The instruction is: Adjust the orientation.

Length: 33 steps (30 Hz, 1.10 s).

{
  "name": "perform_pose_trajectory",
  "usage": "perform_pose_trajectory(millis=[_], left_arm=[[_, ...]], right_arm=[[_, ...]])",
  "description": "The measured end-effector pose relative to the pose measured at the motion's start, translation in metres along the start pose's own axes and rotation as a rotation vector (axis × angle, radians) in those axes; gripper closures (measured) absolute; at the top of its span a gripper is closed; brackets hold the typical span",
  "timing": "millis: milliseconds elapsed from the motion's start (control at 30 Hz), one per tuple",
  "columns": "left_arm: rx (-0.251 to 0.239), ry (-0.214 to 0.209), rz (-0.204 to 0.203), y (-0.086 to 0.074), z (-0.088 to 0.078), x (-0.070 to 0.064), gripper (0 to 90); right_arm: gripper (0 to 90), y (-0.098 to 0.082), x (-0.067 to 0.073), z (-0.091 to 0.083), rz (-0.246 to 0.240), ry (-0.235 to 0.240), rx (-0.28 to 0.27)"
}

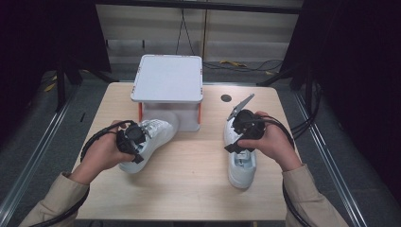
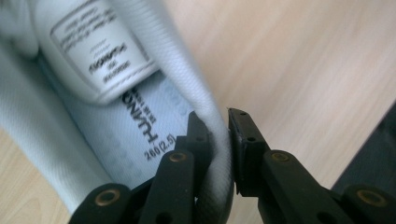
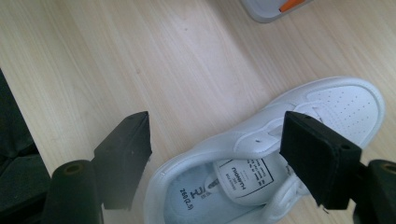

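Note:
Two white sneakers lie on the wooden table (image 1: pixel 189 179). The left sneaker (image 1: pixel 153 135) points toward the white box, its toe under the box's front. My left gripper (image 1: pixel 132 142) is shut on that sneaker's collar (image 2: pixel 219 154), one jaw inside the shoe and one outside; the insole print (image 2: pixel 154 126) shows beside it. The right sneaker (image 1: pixel 241 165) lies at the right with its toe toward the far edge. My right gripper (image 1: pixel 243 130) hovers above it, open, its jaws wide apart over the shoe's opening (image 3: pixel 205 186) and toe (image 3: pixel 345 102).
A white box-like stand (image 1: pixel 168 80) with orange corner posts sits at the table's back centre. A small dark round hole (image 1: pixel 226 98) marks the table to its right. Cables trail from both grippers off the table's sides.

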<state>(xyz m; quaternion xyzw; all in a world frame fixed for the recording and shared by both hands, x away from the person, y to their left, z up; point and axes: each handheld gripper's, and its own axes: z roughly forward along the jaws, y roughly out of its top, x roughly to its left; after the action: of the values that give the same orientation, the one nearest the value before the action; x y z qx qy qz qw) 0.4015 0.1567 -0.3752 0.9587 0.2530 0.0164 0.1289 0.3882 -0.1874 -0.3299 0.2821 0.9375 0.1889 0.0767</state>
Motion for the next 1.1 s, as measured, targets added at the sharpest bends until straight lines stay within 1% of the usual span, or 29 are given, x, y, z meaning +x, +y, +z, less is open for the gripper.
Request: perform_pose_trajectory(millis=[67, 100, 133, 167, 200, 233, 267, 300, 333, 367, 400, 467, 500, 567, 600, 633, 667, 700, 733, 767, 800, 833, 867, 900, 933, 967, 1033, 1067, 1100], left_arm=[[-0.018, 0.02, -0.058, 0.009, 0.0, 0.006, 78.0], [-0.018, 0.02, -0.058, 0.009, 0.0, 0.006, 77.1], [-0.037, 0.004, -0.109, 0.018, 0.001, 0.014, 77.0], [-0.073, 0.005, -0.13, 0.024, 0.002, 0.017, 77.0], [-0.096, 0.005, -0.137, 0.028, 0.006, 0.019, 75.5], [-0.096, 0.005, -0.137, 0.028, 0.006, 0.019, 75.4], [-0.112, 0.014, -0.142, 0.036, 0.017, 0.02, 75.7], [-0.112, 0.014, -0.142, 0.036, 0.017, 0.02, 75.6], [-0.114, 0.029, -0.136, 0.038, 0.024, 0.018, 75.6], [-0.11, 0.027, -0.147, 0.04, 0.031, 0.018, 76.5], [-0.122, 0.009, -0.145, 0.04, 0.042, 0.018, 76.4], [-0.137, 0.01, -0.156, 0.038, 0.045, 0.019, 75.9], [-0.137, 0.01, -0.156, 0.038, 0.045, 0.019, 75.3], [-0.151, 0.011, -0.126, 0.036, 0.044, 0.02, 74.6], [-0.143, 0.01, -0.103, 0.034, 0.045, 0.018, 72.5], [-0.143, 0.01, -0.103, 0.034, 0.045, 0.018, 71.6], [-0.122, 0.01, -0.076, 0.033, 0.044, 0.017, 69.8], [-0.122, 0.01, -0.076, 0.033, 0.044, 0.017, 65.1], [-0.123, 0.011, -0.052, 0.033, 0.043, 0.015, 62.0], [-0.123, 0.011, -0.052, 0.033, 0.043, 0.015, 60.9], [-0.121, 0.009, -0.049, 0.032, 0.042, 0.015, 59.5], [-0.13, 0.001, -0.031, 0.031, 0.041, 0.016, 58.6], [-0.146, 0.007, -0.023, 0.029, 0.036, 0.016, 55.8], [-0.146, 0.007, -0.023, 0.029, 0.036, 0.016, 53.4], [-0.163, 0.008, -0.012, 0.027, 0.031, 0.016, 52.2], [-0.159, 0.012, 0.001, 0.026, 0.028, 0.015, 50.1], [-0.159, 0.023, 0.012, 0.026, 0.026, 0.014, 49.5], [-0.162, 0.005, 0.024, 0.024, 0.022, 0.012, 50.7], [-0.162, 0.005, 0.024, 0.024, 0.022, 0.012, 50.5]], right_arm=[[24.2, 0.002, -0.001, 0.0, 0.003, -0.003, -0.008], [24.2, 0.002, -0.001, 0.0, 0.003, -0.003, -0.008], [24.7, 0.006, -0.004, -0.001, 0.004, 0.003, -0.027], [24.8, 0.009, -0.006, -0.001, 0.013, 0.009, -0.041], [25.1, 0.013, -0.009, 0.0, 0.022, 0.013, -0.056], [25.1, 0.013, -0.009, 0.0, 0.022, 0.013, -0.056], [25.6, 0.023, -0.015, 0.001, 0.039, 0.006, -0.078], [25.6, 0.023, -0.015, 0.001, 0.039, 0.006, -0.078], [25.7, 0.029, -0.017, 0.002, 0.05, 0.0, -0.09], [26.6, 0.04, -0.022, 0.005, 0.062, -0.001, -0.115], [28.2, 0.045, -0.024, 0.006, 0.068, 0.002, -0.13], [31.7, 0.057, -0.026, 0.01, 0.066, 0.0, -0.145], [31.7, 0.057, -0.026, 0.01, 0.066, 0.0, -0.145], [35.3, 0.069, -0.027, 0.014, 0.048, -0.001, -0.135], [42.9, 0.08, -0.028, 0.017, 0.038, -0.002, -0.13], [42.9, 0.08, -0.028, 0.017, 0.038, -0.002, -0.13], [50.0, 0.091, -0.029, 0.019, 0.045, -0.012, -0.138], [53.1, 0.096, -0.03, 0.019, 0.048, -0.015, -0.136], [55.7, 0.101, -0.031, 0.018, 0.055, -0.025, -0.133], [55.7, 0.101, -0.031, 0.018, 0.055, -0.025, -0.133], [65.1, 0.111, -0.032, 0.017, 0.065, -0.032, -0.148], [68.8, 0.117, -0.033, 0.017, 0.073, -0.025, -0.151], [70.4, 0.122, -0.033, 0.016, 0.085, -0.026, -0.16], [70.4, 0.122, -0.033, 0.016, 0.085, -0.026, -0.16], [73.7, 0.131, -0.034, 0.017, 0.087, -0.035, -0.172], [74.3, 0.136, -0.034, 0.019, 0.093, -0.037, -0.169], [75.3, 0.139, -0.035, 0.021, 0.098, -0.039, -0.169], [76.8, 0.145, -0.037, 0.026, 0.112, -0.038, -0.159], [77.7, 0.147, -0.039, 0.03, 0.121, -0.035, -0.161]])
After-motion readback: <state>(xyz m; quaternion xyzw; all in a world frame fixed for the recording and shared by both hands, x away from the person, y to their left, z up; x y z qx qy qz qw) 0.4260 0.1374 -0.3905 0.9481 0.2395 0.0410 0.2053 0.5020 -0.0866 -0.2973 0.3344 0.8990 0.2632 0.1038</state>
